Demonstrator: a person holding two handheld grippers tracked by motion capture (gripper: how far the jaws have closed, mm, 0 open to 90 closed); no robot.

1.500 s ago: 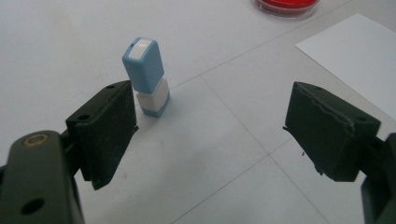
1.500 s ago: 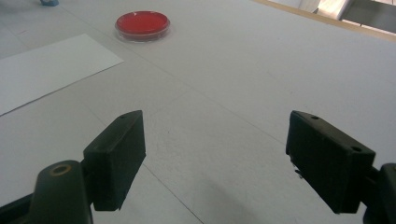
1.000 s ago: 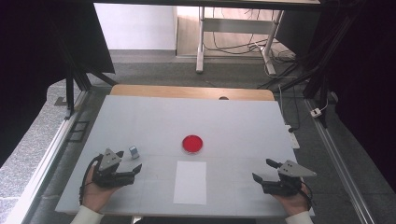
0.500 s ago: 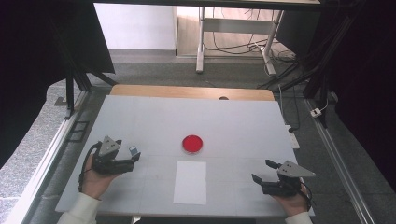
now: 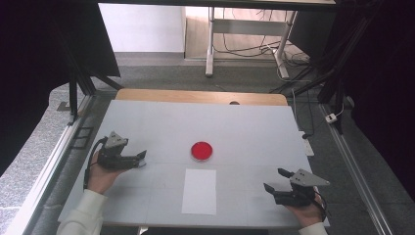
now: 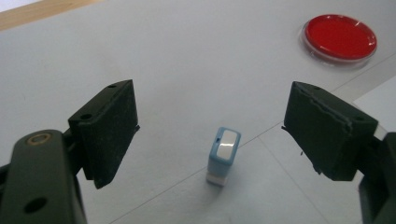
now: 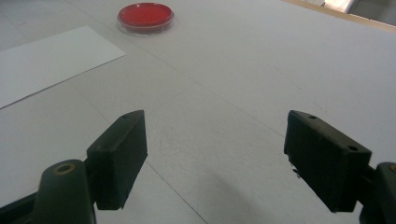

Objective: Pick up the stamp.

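A small light-blue block with a white top (image 6: 223,156) stands upright on the grey table (image 5: 244,122). My left gripper (image 6: 210,109) is open, with one jaw on each side of the block and neither touching it. In the high view this left gripper (image 5: 141,159) lies at the table's left. A red round dish (image 5: 201,151) sits mid-table, also seen as the red dish (image 6: 339,38) beyond the left jaws. My right gripper (image 5: 275,179) is open and empty near the front right, and its own view shows the right gripper (image 7: 215,135) over bare table.
A white paper sheet (image 5: 199,191) lies flat just in front of the dish, between the two hands. A wooden strip (image 5: 200,96) runs along the table's far edge. Metal rails (image 5: 58,152) border both sides.
My left gripper has moved forward, away from the person, so that the small block now stands between its open jaws. The right gripper has stayed put.
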